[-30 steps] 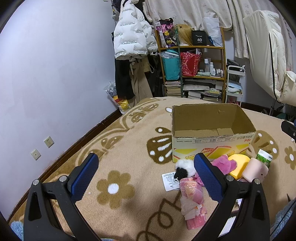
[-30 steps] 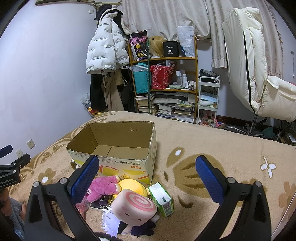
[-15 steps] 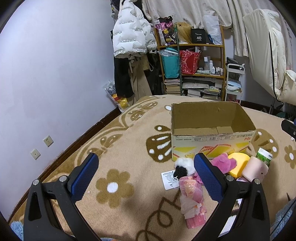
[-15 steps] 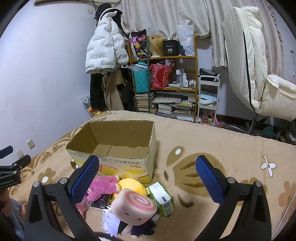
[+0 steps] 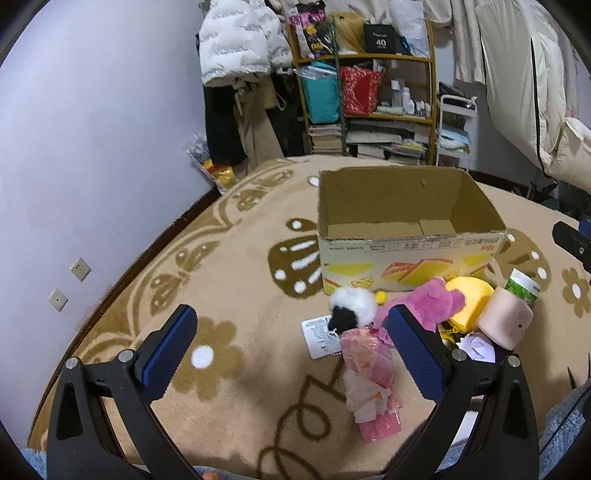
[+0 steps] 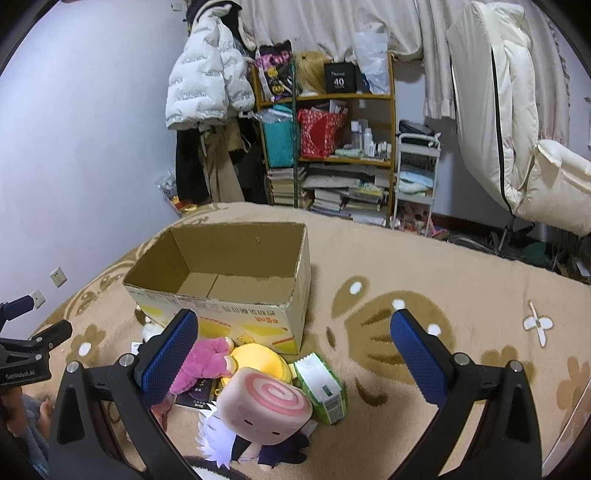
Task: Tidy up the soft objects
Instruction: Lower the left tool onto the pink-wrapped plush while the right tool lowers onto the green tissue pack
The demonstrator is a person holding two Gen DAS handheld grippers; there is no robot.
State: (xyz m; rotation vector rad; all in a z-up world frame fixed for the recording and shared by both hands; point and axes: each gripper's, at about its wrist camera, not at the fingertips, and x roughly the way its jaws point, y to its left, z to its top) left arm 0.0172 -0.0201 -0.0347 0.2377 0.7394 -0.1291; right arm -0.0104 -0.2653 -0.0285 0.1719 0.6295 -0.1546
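Shelf [image 6: 325, 96] behind, black box [image 6: 340, 78] marked "40"; "GenRobot.AI" on left gripper [image 6: 26, 375].

Wall [image 6: 92, 129]: plain pale lilac, at 9 to 11 o'clock; two socket plates [image 5: 80, 268] low at 9 o'clock, above a dark skirting.
Floor covering: tan carpet [image 6: 461, 277] with brown flower and butterfly motifs.
Shelving unit [image 6: 332, 147]: wooden, at 12 o'clock, crowded with bags, bottles and stacked books.
White puffer jacket [image 6: 203, 74]: hung at 11 o'clock over darker garments.
Curtains [image 6: 332, 26]: cream, along the top.
Small white trolley [image 6: 417, 173]: just beside the shelves.
Cream recliner chair [image 6: 517, 129]: at 2 o'clock.
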